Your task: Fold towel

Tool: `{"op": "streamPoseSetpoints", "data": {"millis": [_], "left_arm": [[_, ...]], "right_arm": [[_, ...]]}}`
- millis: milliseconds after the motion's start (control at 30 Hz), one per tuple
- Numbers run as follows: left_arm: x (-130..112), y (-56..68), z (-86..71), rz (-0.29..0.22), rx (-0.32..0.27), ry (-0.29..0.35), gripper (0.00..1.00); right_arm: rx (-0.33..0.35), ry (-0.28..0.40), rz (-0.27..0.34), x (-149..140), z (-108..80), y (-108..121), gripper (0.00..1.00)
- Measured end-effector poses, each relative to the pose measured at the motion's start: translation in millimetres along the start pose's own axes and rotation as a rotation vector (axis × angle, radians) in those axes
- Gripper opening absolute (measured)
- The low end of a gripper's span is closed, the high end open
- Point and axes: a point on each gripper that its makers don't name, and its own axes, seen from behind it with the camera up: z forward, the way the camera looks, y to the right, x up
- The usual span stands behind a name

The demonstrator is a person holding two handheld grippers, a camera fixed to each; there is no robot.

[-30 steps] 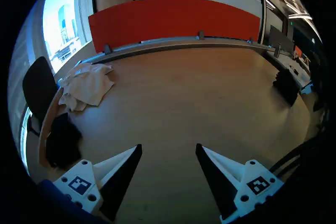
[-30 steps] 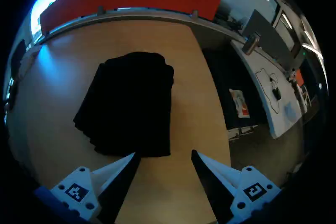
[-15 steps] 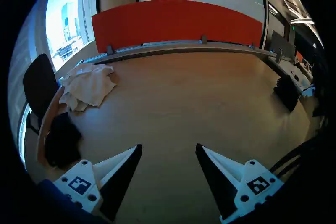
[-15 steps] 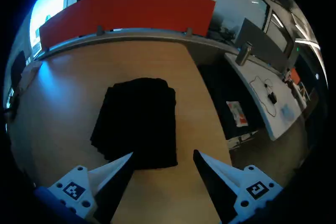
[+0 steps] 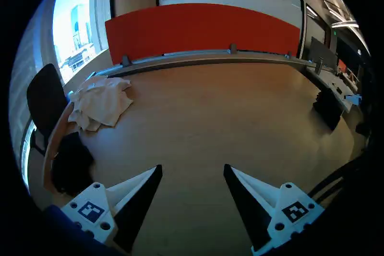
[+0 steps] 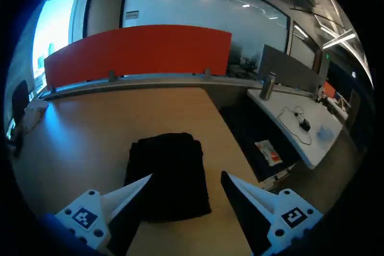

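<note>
Both gape empty: left gripper [image 5: 192, 165], and right gripper [image 6: 186, 174] above a folded black stack [image 6: 168, 160] — white towel [image 5: 101, 101] lies crumpled well apart. Likely next: reach it, pinch one clean corner.

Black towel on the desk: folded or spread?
Folded: the black towel lies flat on the desk as a compact, straight-edged rectangle, with no loose corners trailing out.
</note>
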Motion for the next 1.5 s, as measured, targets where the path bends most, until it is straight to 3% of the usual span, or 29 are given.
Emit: {"op": "streamPoseSetpoints", "data": {"millis": [200,433,900,1100,1333,1500], "left_arm": [[4,-1.4,0.3,-0.003,0.009,0.018,0.95],[12,-4.3,-1.1,-0.015,0.027,0.050,0.95],[45,-19.3,-4.0,-0.056,0.079,0.152,0.95],[70,-31.1,-7.4,-0.095,0.115,0.227,0.95],[112,-56.9,-25.5,-0.168,0.178,0.382,0.95],[132,-67.8,-37.8,-0.195,0.195,0.462,0.94]], "right_arm": [[-0.027,0.086,-0.003,18,-2.8,-3,1.00],[-0.004,0.180,0.071,45,-10.1,-15,1.00],[-0.006,0.272,0.094,80,-19.2,-23,1.00],[0.005,0.310,0.073,94,-24.4,-34,1.00],[0.015,0.345,0.057,108,-29.8,-43,1.00],[0.026,0.357,0.058,113,-30.8,-48,1.00]]}}
